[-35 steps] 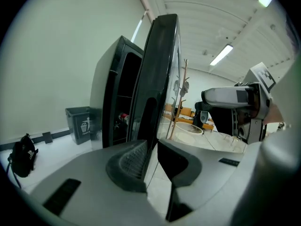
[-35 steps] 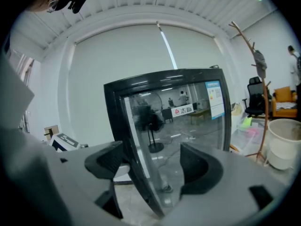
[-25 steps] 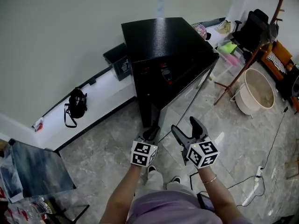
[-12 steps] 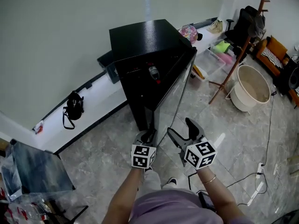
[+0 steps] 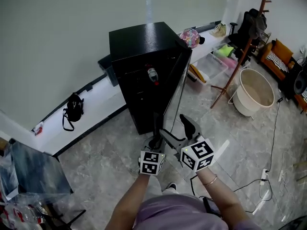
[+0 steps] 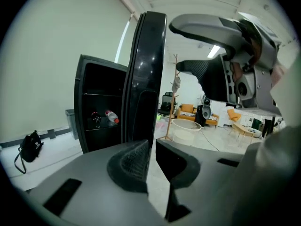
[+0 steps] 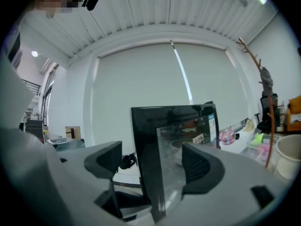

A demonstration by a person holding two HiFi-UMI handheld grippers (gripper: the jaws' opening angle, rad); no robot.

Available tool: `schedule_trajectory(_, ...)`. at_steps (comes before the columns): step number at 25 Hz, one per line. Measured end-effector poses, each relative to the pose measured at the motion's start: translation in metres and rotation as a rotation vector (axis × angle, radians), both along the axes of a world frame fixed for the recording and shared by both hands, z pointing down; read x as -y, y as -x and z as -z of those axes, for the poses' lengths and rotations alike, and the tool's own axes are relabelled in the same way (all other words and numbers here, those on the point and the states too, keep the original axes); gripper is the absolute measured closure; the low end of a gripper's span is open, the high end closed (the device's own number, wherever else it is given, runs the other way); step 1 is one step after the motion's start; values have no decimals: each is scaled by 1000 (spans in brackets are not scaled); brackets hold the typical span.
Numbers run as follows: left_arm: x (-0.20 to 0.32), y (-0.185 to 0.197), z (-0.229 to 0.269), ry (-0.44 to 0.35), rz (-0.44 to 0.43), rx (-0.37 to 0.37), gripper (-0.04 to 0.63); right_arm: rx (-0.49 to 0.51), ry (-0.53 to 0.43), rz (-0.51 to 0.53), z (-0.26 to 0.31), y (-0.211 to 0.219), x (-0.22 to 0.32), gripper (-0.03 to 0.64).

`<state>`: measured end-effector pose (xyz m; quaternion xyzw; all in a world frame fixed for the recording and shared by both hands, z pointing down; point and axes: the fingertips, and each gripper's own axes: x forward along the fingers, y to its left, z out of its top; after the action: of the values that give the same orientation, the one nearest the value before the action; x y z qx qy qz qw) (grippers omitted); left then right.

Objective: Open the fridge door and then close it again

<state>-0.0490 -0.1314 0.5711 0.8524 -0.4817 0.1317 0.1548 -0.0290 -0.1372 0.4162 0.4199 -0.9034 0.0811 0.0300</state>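
The fridge door has swung wider, baring the shelves of the black fridge. The left gripper clamps the door's free edge; the right gripper hangs beside it, jaws apart, empty. Opening looks nearly done; closing remains.

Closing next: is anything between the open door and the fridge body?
Nothing visible. The gap between the door and the fridge body shows nothing in it; the right gripper is open on the door's outer side.
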Motion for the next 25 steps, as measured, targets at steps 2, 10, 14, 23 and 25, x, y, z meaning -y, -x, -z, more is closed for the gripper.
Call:
schedule_trajectory(2,-5,-10,-1,-1,-3,5,551,-14,-23,5,7,1,0,221)
schedule_trajectory(10,-17,-39,-2,-2,-33,8,551,-61,-56,-31,13,-7,2,256)
schedule_trajectory(14,-19,-43,0,4,-41,14,551,-91,-56,-26,9,-11,5,320)
schedule_trajectory(23,-26,-24,8,8,-34,-33,549,-131,-128,28,13,-9,1,356)
schedule_trajectory(25,-23,-12,9,15,-6,-54,524,-133,-128,33,13,-11,1,356)
